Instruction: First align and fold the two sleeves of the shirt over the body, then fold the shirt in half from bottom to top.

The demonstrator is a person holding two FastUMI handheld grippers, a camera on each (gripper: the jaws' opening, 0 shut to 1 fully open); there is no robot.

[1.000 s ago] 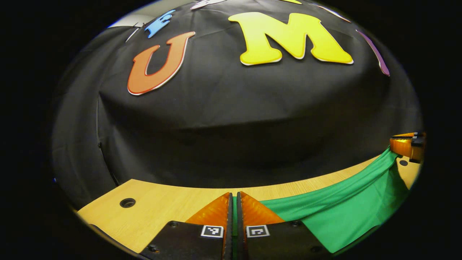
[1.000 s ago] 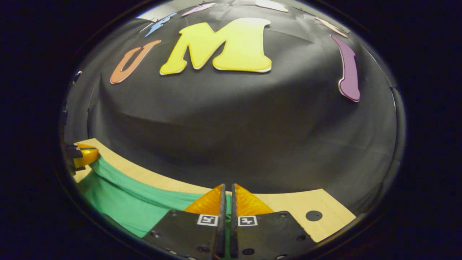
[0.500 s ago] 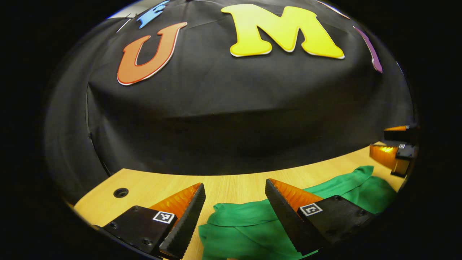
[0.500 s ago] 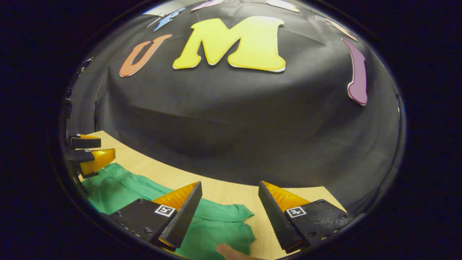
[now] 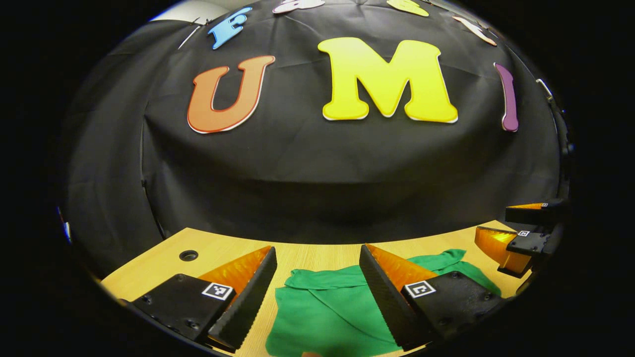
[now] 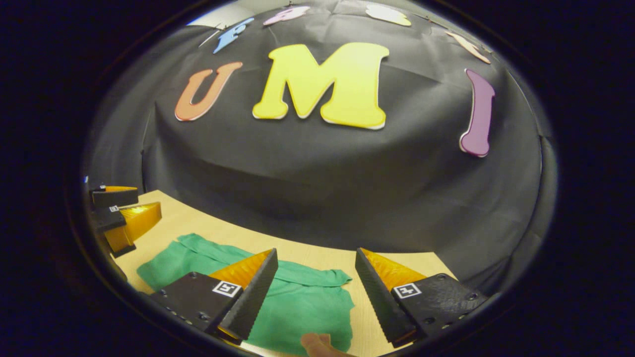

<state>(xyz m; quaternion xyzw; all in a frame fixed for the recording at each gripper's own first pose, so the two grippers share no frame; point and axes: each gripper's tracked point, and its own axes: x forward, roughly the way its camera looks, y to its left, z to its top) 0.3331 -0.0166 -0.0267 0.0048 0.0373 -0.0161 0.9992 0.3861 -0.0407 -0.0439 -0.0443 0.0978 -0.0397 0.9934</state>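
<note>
The green shirt (image 5: 322, 317) lay folded on the wooden table (image 5: 223, 253) at the bottom centre of the left gripper view, its upper edge bunched into soft ridges, and in the right gripper view the shirt (image 6: 302, 307) spread from the lower left toward the bottom centre. The left tool (image 5: 317, 263) hung over the shirt with its fingers spread wide apart, gripping nothing, the cloth showing in the gap between them. The right tool (image 6: 315, 265) stood just as wide open and empty in its own view, its left finger above the cloth and its right finger over bare wood. At the right edge of the left gripper view the right tool (image 5: 521, 233) showed beside the shirt's far end, jaws parted. At the left edge of the right gripper view the left tool (image 6: 124, 210) appeared the same way. A fingertip (image 6: 317, 343) poked in at the bottom of the right gripper view, by the shirt's edge. A round hole (image 5: 188, 255) marked the table at lower left of the left gripper view.
</note>
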